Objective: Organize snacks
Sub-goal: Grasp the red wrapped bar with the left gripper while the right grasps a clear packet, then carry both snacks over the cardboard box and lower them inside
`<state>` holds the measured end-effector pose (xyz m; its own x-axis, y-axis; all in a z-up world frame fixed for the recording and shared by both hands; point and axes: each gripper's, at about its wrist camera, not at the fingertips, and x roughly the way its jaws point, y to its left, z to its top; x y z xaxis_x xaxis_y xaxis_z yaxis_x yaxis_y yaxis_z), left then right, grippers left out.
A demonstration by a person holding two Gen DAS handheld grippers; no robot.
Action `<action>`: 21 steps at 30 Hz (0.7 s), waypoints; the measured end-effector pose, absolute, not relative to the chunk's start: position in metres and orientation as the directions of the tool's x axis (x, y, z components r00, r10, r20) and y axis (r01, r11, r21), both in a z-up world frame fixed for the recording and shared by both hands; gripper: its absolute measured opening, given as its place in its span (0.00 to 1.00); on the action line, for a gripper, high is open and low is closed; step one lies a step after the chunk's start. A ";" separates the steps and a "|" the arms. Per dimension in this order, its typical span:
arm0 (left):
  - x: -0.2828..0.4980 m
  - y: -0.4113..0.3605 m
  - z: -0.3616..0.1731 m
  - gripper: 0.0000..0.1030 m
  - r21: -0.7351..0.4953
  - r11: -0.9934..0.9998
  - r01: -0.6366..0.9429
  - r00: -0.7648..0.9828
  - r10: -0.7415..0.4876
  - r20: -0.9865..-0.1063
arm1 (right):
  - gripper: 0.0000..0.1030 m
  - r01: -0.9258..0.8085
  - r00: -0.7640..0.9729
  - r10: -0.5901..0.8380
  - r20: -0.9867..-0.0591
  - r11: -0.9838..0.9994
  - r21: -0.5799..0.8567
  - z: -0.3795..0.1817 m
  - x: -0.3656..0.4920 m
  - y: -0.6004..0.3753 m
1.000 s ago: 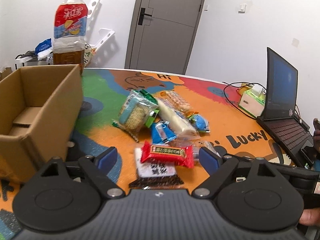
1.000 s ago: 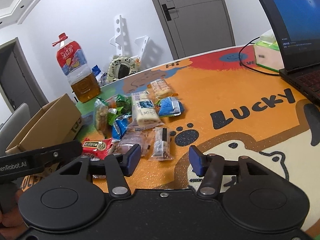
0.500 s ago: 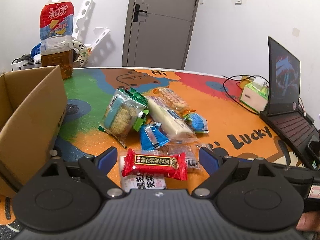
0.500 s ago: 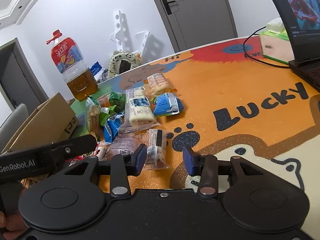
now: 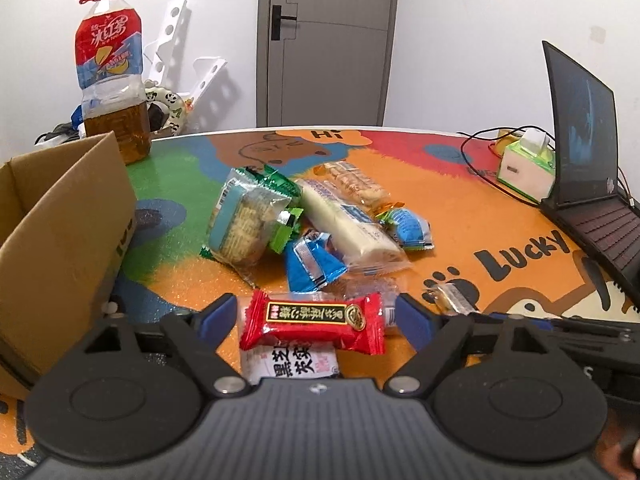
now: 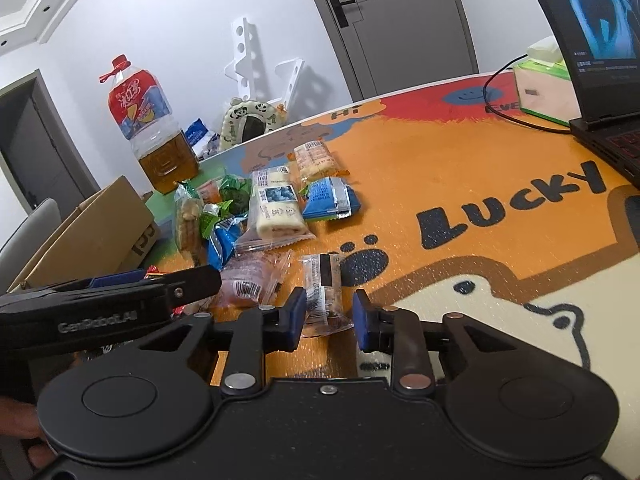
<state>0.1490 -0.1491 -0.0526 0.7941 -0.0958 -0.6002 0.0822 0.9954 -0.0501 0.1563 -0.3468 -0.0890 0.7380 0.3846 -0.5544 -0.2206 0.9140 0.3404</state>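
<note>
A pile of wrapped snacks lies mid-table: a cracker pack [image 5: 244, 220], a long white cake bar [image 5: 348, 224], blue packets [image 5: 312, 264] and more. My left gripper [image 5: 316, 320] is open, its fingers either side of a red snack bar [image 5: 312, 322] that lies on a white packet [image 5: 288, 364]. My right gripper [image 6: 329, 312] is open, its fingers astride a clear-wrapped nut bar [image 6: 322, 292] on the table, not touching it. An open cardboard box [image 5: 60, 240] stands at the left.
A large tea bottle [image 5: 112, 92] stands behind the box. A laptop [image 5: 584, 184] and a tissue box [image 5: 526, 168] with a cable sit at the right. My left gripper's arm [image 6: 108, 308] crosses the right wrist view's lower left.
Both grippers have moved forward into the pile. The left gripper's fingers now flank the red bar. The right gripper's jaws have narrowed and now straddle the nut bar.
</note>
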 end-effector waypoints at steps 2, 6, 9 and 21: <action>0.149 -0.147 -0.053 0.66 -0.052 0.996 0.075 0.794 -0.091 -0.601 | 0.29 -0.219 0.738 0.378 -0.559 0.918 0.331 -0.088 0.157 -0.344; 0.144 -0.141 -0.049 0.52 -0.056 0.996 0.073 0.806 -0.092 -0.585 | 0.35 -0.218 0.743 0.358 -0.565 0.928 0.302 -0.087 0.162 -0.336; 0.143 -0.136 -0.045 0.49 -0.073 0.995 0.071 0.806 -0.101 -0.583 | 0.37 -0.225 0.744 0.345 -0.572 0.936 0.271 -0.087 0.164 -0.328; 0.134 -0.117 -0.033 0.46 -0.136 0.989 0.051 0.827 -0.118 -0.549 | 0.20 -0.241 0.748 0.312 -0.586 0.950 0.198 -0.085 0.168 -0.311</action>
